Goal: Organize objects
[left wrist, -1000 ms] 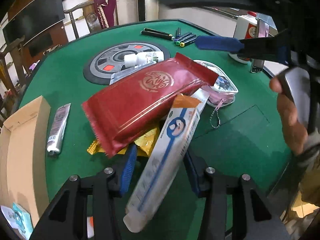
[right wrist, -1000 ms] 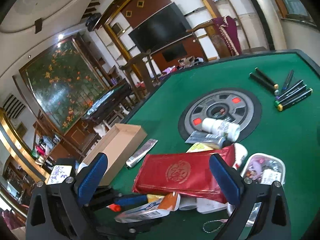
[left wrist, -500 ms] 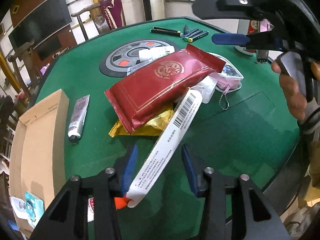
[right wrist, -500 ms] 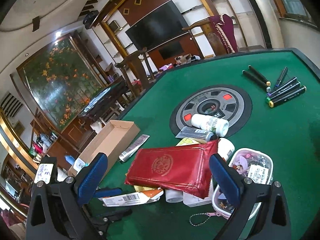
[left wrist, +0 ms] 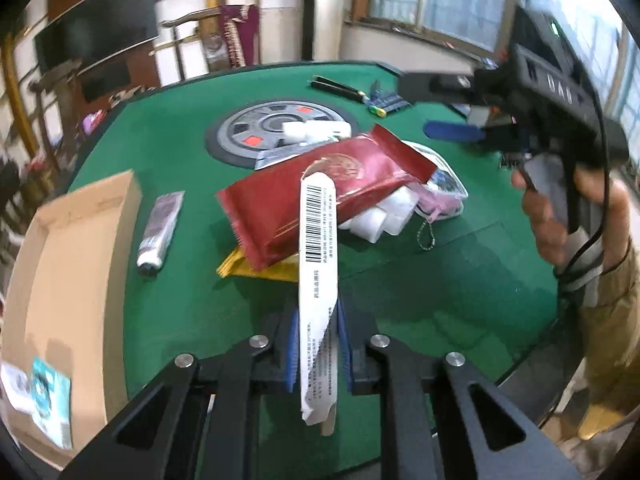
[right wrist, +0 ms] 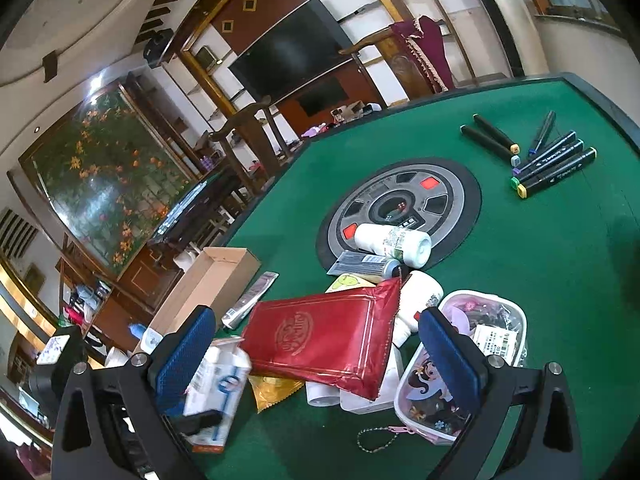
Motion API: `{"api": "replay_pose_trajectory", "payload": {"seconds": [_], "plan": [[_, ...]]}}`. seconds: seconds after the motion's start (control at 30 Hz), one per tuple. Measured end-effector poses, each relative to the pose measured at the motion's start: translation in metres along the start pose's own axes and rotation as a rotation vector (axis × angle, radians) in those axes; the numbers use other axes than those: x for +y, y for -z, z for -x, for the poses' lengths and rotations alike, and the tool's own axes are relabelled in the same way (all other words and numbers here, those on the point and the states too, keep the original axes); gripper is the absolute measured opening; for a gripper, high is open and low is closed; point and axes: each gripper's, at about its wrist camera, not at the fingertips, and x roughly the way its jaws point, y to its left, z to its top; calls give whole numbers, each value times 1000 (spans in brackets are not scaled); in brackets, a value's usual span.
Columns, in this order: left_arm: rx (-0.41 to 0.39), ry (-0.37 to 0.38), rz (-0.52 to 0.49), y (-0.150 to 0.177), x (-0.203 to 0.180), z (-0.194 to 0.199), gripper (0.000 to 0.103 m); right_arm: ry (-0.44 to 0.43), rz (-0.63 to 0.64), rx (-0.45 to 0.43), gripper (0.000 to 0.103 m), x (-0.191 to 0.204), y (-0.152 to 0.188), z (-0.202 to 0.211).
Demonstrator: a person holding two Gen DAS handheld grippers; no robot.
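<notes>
A green felt surface (left wrist: 420,288) is sitting in a wood-panelled room with a dark television (right wrist: 288,54). The left hand-held gripper (left wrist: 318,354) is clenching a white toothbrush packet (left wrist: 318,264) above the near edge, its long axis pointing away toward the red pouch (left wrist: 320,196). The right hand-held gripper (right wrist: 316,354) is hanging released.

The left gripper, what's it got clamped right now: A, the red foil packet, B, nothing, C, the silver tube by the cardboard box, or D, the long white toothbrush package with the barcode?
D: the left gripper has its blue pads pressed against both sides of the toothbrush package, which is lifted off the pile.
</notes>
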Motion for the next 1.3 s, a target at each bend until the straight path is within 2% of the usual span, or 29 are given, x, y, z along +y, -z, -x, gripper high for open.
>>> {"api": "replay_pose_trajectory", "payload": {"seconds": [0.13,0.2,0.43,0.53,0.63,0.7,0.8,0.93,1.0,1.03,1.17,1.23,1.3], "plan": [[-20,-8,103,11,24,16,16,-2,119,72,103,15,3,-10],[-29,-5,146,17,37,27,16,4,214,141,103,27,5,-19],[-31,-6,199,25,52,33,16,123,742,389,102,78,25,-62],[-27,-4,200,24,52,31,16,148,869,429,101,87,30,-74],[0,-9,198,23,55,26,16,137,938,457,101,91,25,-85],[16,-12,199,24,57,24,16,118,961,493,101,90,21,-93],[25,-14,201,28,59,25,16,20,968,614,101,80,13,-103],[29,-2,210,34,62,30,16,17,897,663,100,60,4,-115],[30,-2,218,37,63,32,16,13,850,642,94,52,4,-114],[29,-1,220,38,63,33,16,13,830,623,88,50,5,-111],[33,10,223,41,62,33,16,82,708,527,72,48,14,-89],[31,20,221,41,59,31,16,83,644,474,69,53,23,-74],[30,27,223,41,58,29,16,126,547,461,69,54,28,-69]]}}
